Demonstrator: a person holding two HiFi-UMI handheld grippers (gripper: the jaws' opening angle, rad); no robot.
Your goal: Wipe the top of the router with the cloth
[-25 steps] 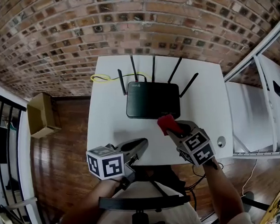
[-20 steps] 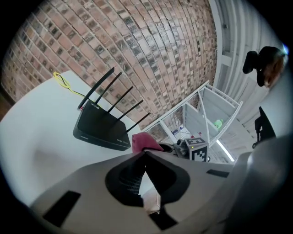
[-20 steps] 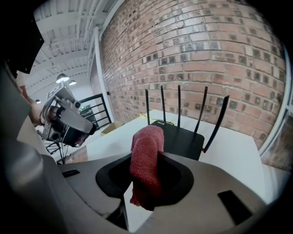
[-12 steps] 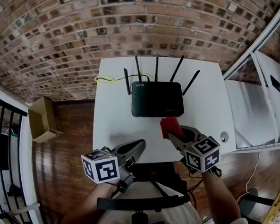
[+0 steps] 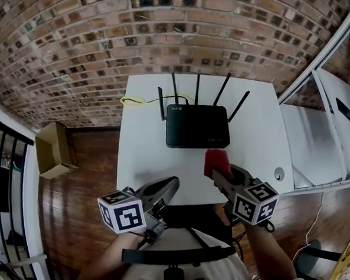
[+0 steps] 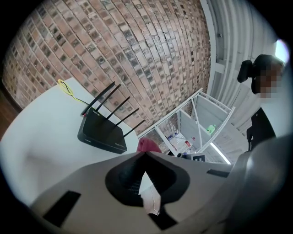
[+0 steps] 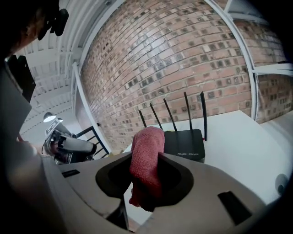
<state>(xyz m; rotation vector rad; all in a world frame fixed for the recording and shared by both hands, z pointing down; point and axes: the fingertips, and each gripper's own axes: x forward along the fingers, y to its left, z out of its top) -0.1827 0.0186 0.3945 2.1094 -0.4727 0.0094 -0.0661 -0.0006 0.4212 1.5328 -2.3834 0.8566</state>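
**Cloth backing off the router, not wiping right now**

Nearest the person, the left gripper is hanging over the table's near edge. Its jaws are pressing tip to tip and gripping nothing. Compared with a second ago, it's sitting a touch lower and closer to the body.

The right gripper is clenching the red cloth, with the jaws squeezing the folded wad upright. A second ago the cloth was overlapping the router's near edge at its right end. Now it's sitting just short of that edge, over bare table. The router itself isn't moving. It's lying flat toward the far edge with its antennas sticking up along the back.

The head view is also showing a yellow cable by the table's far left corner and a cardboard box on the floor to the left. The brick wall is running behind everything.

The gripper views are picking up things the head view isn't:
- The right gripper view is catching white print on the router's front face and a black railing off to the left.
- The left gripper view is showing the cloth peeking over its closed jaws, white shelving past the table's right edge, and a person standing beyond that.
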